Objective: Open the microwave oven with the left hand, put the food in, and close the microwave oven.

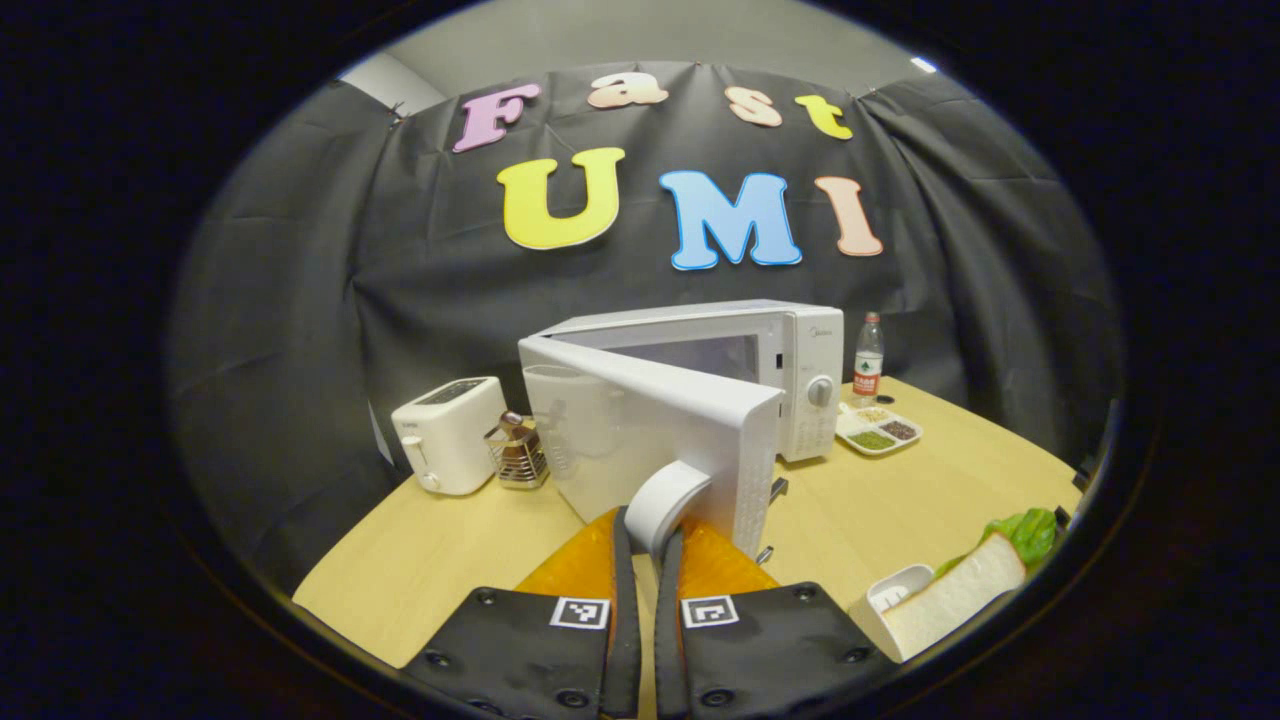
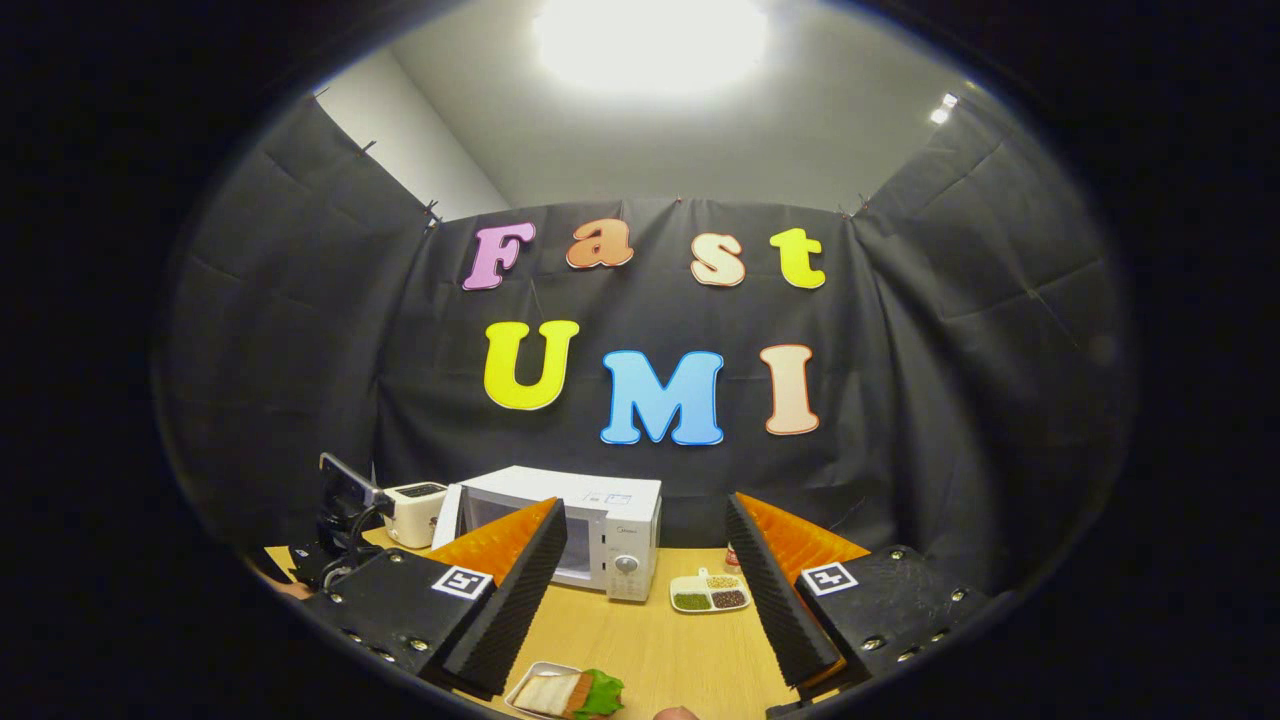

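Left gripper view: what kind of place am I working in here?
Likely a mock kitchen counter set up in a booth: a microwave, a toaster and a divided dish of spices sit on a wooden table.

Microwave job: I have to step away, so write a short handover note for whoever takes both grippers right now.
Left gripper: shut on the door handle of the microwave, with the door swung partly open.
Right gripper: open, holding nothing, held above the table and facing the microwave.
Food: a sandwich with lettuce on a small white tray, on the table in front of the microwave, near the front edge.
Done: door unlatched and partly open.
Left: open the door wider if needed, put the food in, close the door.
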Available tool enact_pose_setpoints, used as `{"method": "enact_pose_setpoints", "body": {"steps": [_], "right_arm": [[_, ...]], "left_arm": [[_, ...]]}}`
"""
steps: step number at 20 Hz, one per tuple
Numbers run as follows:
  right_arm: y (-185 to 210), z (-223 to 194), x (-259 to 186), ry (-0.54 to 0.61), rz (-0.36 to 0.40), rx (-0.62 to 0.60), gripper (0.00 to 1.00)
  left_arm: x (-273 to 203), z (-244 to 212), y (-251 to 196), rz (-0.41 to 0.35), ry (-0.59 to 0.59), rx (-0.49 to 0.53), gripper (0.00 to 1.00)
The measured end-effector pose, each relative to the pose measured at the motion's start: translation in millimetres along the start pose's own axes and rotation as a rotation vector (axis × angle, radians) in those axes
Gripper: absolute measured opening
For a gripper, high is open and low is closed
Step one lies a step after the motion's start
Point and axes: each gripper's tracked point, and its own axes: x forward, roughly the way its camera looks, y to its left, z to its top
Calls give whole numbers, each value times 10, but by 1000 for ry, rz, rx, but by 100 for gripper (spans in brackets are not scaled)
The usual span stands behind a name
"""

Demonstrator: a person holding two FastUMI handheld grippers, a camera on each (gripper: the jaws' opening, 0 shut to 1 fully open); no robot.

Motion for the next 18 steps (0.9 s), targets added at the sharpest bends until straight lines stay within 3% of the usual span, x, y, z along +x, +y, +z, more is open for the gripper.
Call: {"method": "enact_pose_setpoints", "body": {"steps": [12,18], "right_arm": [[939,-21,124,-13,-46,23,96],[1099,-56,126,-4,-88,41,96]], "left_arm": [[-241,-174,816,-91,-19,39,12],[-302,-252,1276,-56,-13,20,12]]}}
